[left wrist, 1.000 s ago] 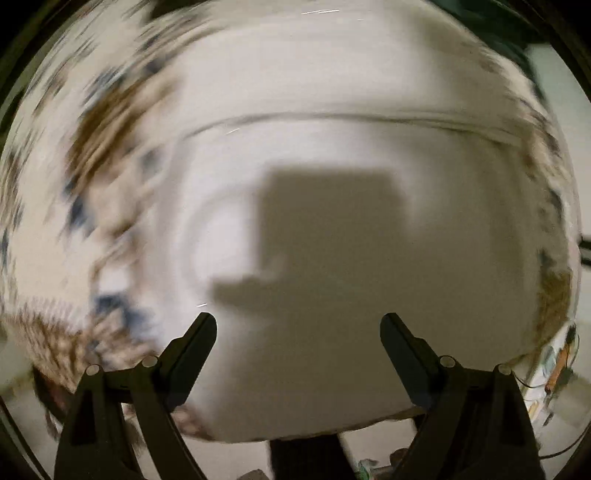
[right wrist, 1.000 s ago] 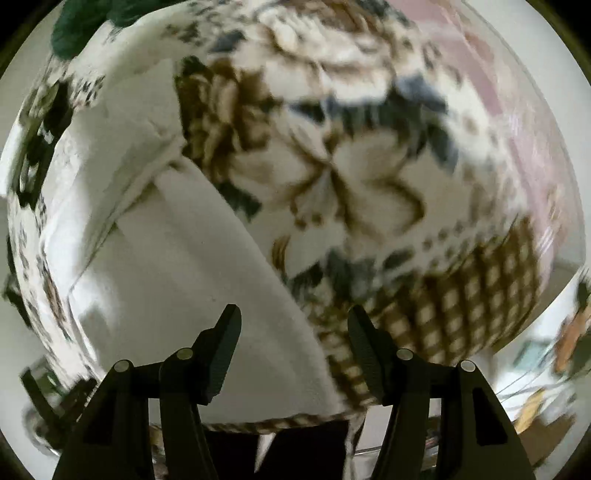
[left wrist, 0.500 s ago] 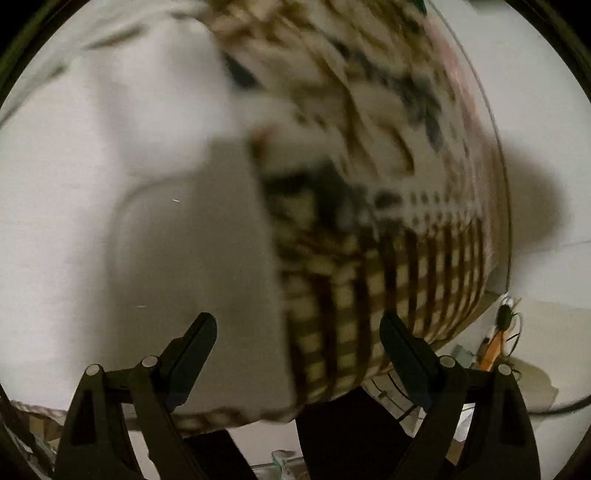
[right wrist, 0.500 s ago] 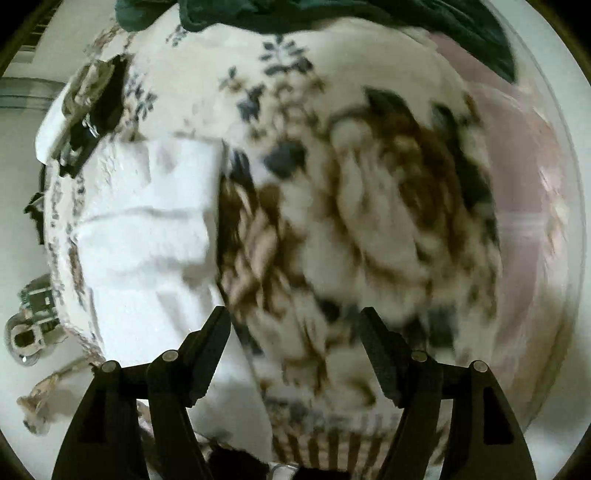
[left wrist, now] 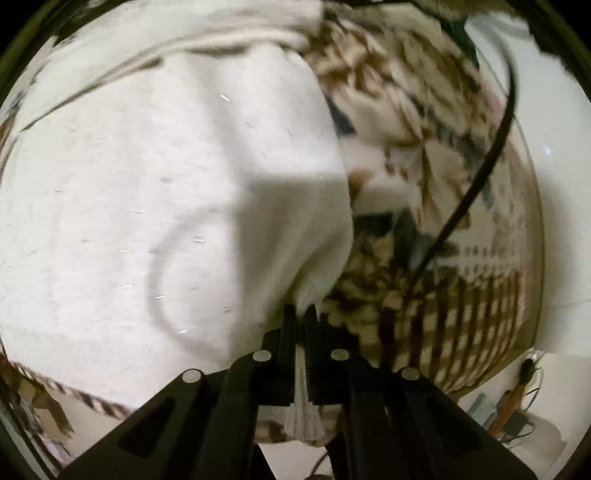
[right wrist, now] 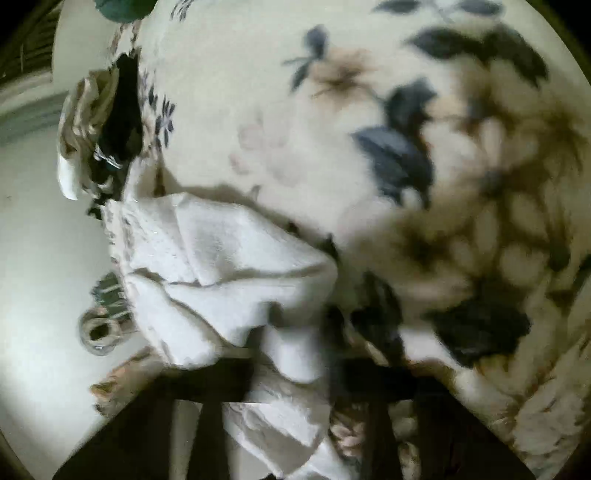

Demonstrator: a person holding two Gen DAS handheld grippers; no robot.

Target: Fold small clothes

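Observation:
A small white garment (left wrist: 155,192) lies on a floral blanket (left wrist: 413,122) and fills the left of the left wrist view. My left gripper (left wrist: 301,317) is shut on the garment's ribbed right corner, and fabric runs back between its fingers. In the right wrist view the same white garment (right wrist: 221,266) lies crumpled at lower left on the floral blanket (right wrist: 332,110). My right gripper (right wrist: 295,365) is shut on a bunched edge of it; the fingertips are blurred and partly hidden by cloth.
A black cable (left wrist: 476,184) hangs across the right of the left wrist view. A plaid blanket border (left wrist: 472,321) meets a white floor edge at right. A metal clip (right wrist: 99,328) and dark green cloth (right wrist: 122,5) lie left of the blanket.
Both grippers were open over the garment. Both have since closed on its edges, the left on the ribbed corner, the right on a bunched fold that has lifted and crumpled.

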